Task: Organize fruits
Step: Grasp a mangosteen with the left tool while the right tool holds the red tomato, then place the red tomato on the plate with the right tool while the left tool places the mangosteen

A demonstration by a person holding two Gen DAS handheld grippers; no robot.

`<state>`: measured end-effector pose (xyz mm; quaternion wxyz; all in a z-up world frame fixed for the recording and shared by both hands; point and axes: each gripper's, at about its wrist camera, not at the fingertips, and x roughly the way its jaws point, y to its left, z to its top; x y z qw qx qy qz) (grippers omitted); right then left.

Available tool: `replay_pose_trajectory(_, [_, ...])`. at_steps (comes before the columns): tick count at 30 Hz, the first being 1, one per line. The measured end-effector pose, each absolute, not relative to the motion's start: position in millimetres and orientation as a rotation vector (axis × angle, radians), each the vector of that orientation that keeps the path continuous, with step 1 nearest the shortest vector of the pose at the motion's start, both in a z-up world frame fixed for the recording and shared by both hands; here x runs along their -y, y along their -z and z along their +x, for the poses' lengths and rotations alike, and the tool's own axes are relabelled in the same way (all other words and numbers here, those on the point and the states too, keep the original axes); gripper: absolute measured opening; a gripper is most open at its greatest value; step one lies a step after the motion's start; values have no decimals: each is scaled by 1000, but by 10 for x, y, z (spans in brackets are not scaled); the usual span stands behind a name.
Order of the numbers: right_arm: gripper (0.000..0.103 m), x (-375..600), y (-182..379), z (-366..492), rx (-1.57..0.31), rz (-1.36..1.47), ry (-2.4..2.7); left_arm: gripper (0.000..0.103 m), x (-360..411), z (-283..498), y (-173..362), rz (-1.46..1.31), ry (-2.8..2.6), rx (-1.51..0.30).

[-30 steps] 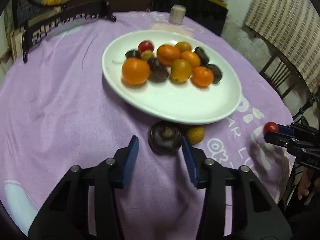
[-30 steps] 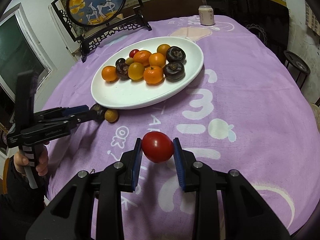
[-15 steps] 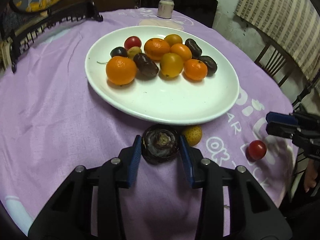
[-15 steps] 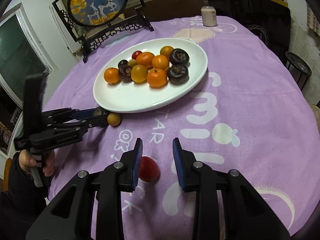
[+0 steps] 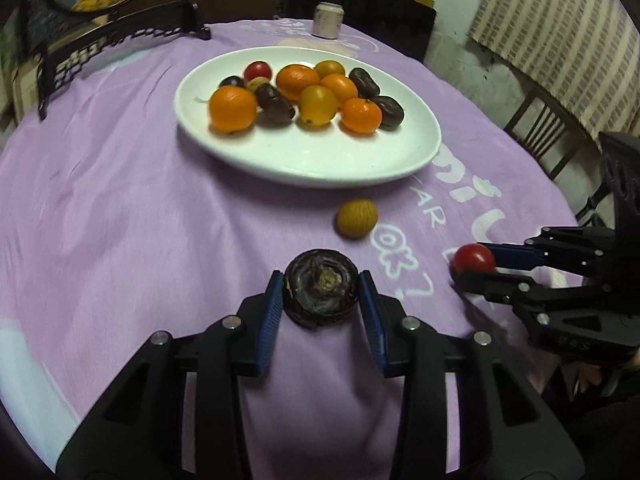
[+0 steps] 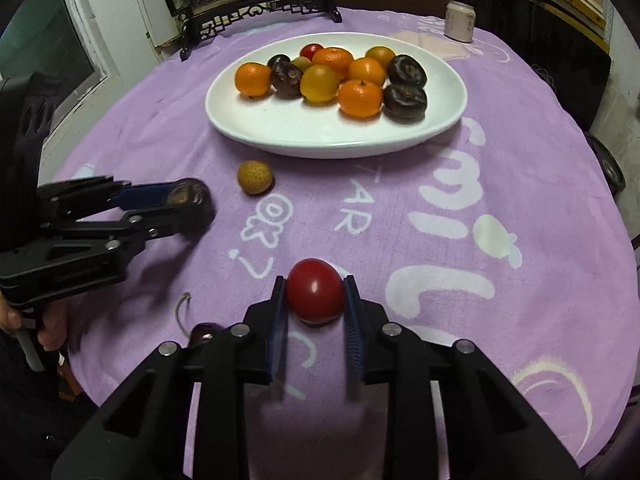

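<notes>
Twelve fruits fill the white plate (image 6: 448, 120); left claw (image 5: 320, 300) grips a dark fruit (image 5: 320, 294), right claw (image 6: 315, 300) a red tomato (image 6: 315, 295).

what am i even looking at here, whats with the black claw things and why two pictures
There is no robot here. A person holds a hand-worked two-finger gripper in each hand, and each gripper carries a camera looking out along its fingers, so the two pictures show one moment from each side.

The left gripper is shut on a dark wrinkled fruit. The right gripper is shut on a red tomato. Each gripper also shows at the edge of the other's picture.

Both work over a purple tablecloth. On it stands a white plate holding oranges, yellow fruits, dark fruits and a small red one. A small tan fruit lies loose on the cloth near the plate, and a can stands at the far edge.
</notes>
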<state>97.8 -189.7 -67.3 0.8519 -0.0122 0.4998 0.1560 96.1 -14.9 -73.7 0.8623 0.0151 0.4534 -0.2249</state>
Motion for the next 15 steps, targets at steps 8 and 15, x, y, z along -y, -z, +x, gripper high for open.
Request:
replay_pose_trajectory(8, [28,1899,522,976,-1009,12,-329,38,17,699,550,-5,475,-912])
replay_pose_trajectory(15, [28,1978,432,1113,-989,75,-333,38,45,843,322,-54,440,-921])
